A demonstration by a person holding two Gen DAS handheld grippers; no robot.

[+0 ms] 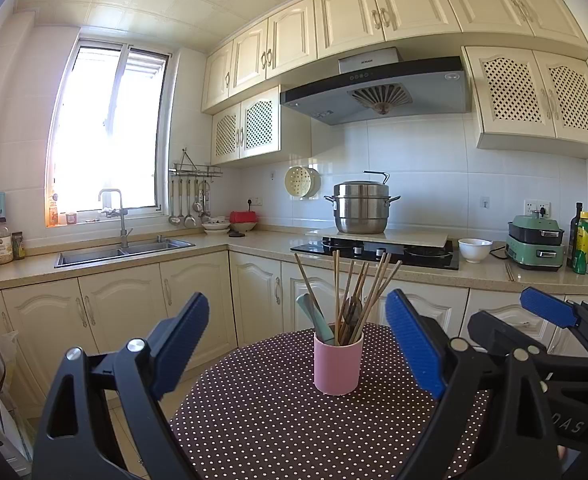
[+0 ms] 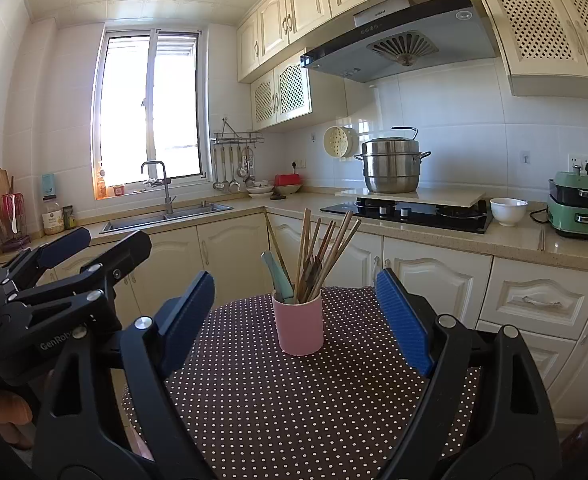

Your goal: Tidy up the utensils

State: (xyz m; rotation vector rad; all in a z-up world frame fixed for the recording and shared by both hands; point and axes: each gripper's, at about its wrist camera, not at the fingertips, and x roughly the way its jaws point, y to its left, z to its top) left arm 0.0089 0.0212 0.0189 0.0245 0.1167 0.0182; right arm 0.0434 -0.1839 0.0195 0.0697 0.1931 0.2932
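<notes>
A pink cup [image 1: 337,364] stands upright on a round table with a brown polka-dot cloth [image 1: 262,420]. It holds several wooden chopsticks [image 1: 368,296] and a pale teal utensil [image 1: 314,316]. My left gripper [image 1: 298,344] is open and empty, its jaws wide on either side of the cup, short of it. In the right wrist view the same cup [image 2: 298,326] with the chopsticks [image 2: 326,252] stands ahead of my right gripper [image 2: 294,320], which is open and empty. Each gripper shows at the edge of the other's view, the right one [image 1: 550,308] and the left one [image 2: 66,248].
Kitchen counter [image 1: 278,246] runs behind the table with a sink [image 1: 122,252], a hob with a steel steamer pot [image 1: 361,208], a white bowl [image 1: 475,249], a green cooker [image 1: 536,244] and bottles [image 1: 582,240]. A pair of chopsticks [image 2: 541,239] lies on the counter. Ladles [image 1: 188,204] hang on the wall.
</notes>
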